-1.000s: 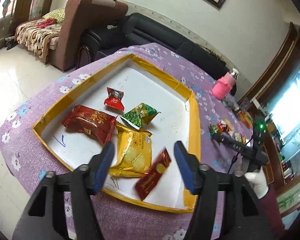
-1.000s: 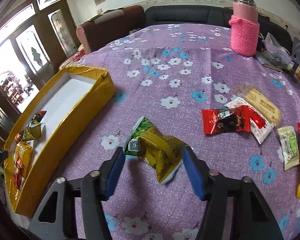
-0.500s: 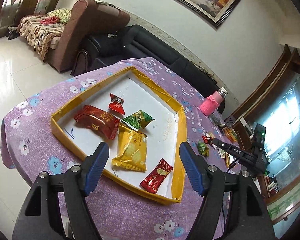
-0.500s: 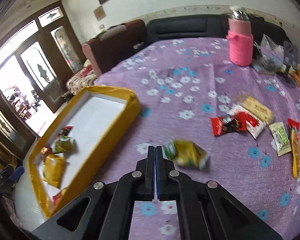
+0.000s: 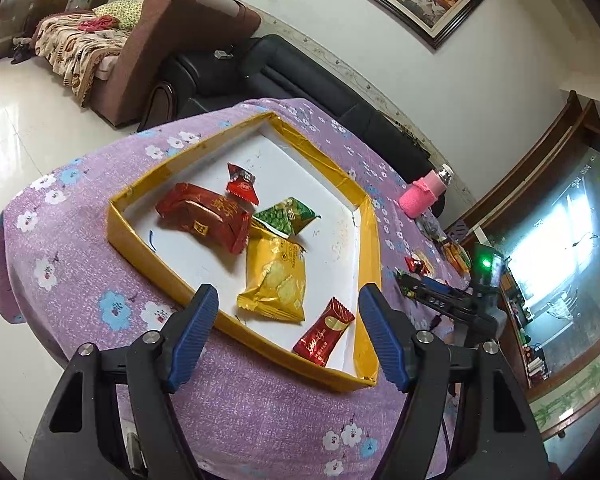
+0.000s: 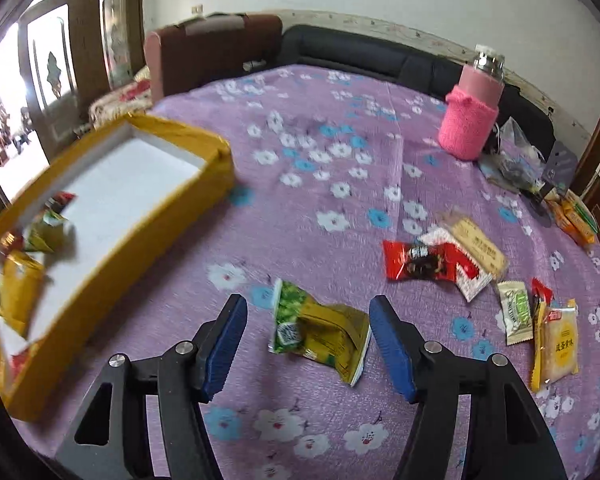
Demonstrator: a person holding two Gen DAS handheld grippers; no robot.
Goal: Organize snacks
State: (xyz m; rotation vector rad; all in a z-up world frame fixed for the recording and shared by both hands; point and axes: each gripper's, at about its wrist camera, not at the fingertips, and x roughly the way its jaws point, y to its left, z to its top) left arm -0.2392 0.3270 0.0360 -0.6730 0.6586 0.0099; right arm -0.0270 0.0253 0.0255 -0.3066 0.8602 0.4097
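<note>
- The right gripper [image 6: 308, 340] hangs over the purple cloth [image 6: 320, 184] with its jaws opening; the green-and-yellow packet [image 6: 320, 334] lies between the pads, and neither pad presses on it, so nothing is held.
- The packet lies flat on the cloth, its long axis roughly across the gap from pad to pad, green end toward the left pad [image 6: 226, 344] and yellow end close to the right one. A pinch along that line would squeeze it lengthwise; in my judgement a roll of the wrist, so the pads meet its long sides, would give a surer hold.
- The tray [image 6: 152, 216] is off to the left of the right gripper, near but not touching the packet. That is the way the packet must travel, over the yellow wall.
- The left gripper [image 5: 288, 332] is spread wide and empty, hovering at the tray's near corner above a yellow bag [image 5: 274, 278] and a red sachet [image 5: 324, 332].
- The right hand is clearly the nearer to the packet; from the left wrist view the loose snacks are far beyond the tray, so the left hand is poorly placed for this pick.
- More snacks wait on the cloth right of the packet: a red wrapper [image 6: 420, 266] and a small green one [image 6: 516, 312]. The right wrist view is smeared toward the tray, so how its contents lie is better read from the left.
</note>
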